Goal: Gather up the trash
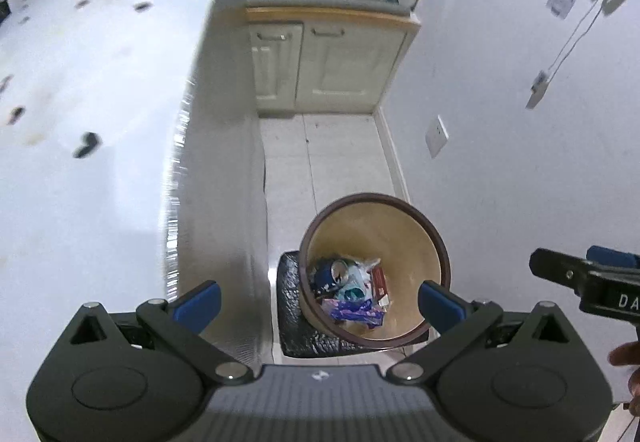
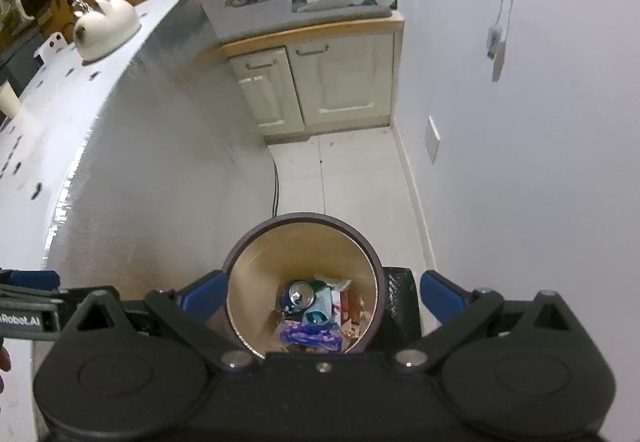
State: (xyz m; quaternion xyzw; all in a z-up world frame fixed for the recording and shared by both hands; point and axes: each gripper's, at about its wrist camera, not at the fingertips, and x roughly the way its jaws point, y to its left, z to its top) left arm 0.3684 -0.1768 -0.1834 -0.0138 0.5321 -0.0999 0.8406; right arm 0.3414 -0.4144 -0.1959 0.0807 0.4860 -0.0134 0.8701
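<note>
Left wrist view: left gripper (image 1: 319,300) spread wide and empty above bin (image 1: 436,242) on floor, right of table (image 1: 80,162); trash (image 1: 352,292) inside.

Right wrist view: right gripper (image 2: 320,298) open, empty, over bin (image 2: 244,246). Drop step seemingly done; next, probably back to table.

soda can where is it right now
The soda can lies at the bottom of the round trash bin on the floor, among wrappers, just above a purple packet. In the right wrist view it sits low centre, between the open claw's fingers.
</note>
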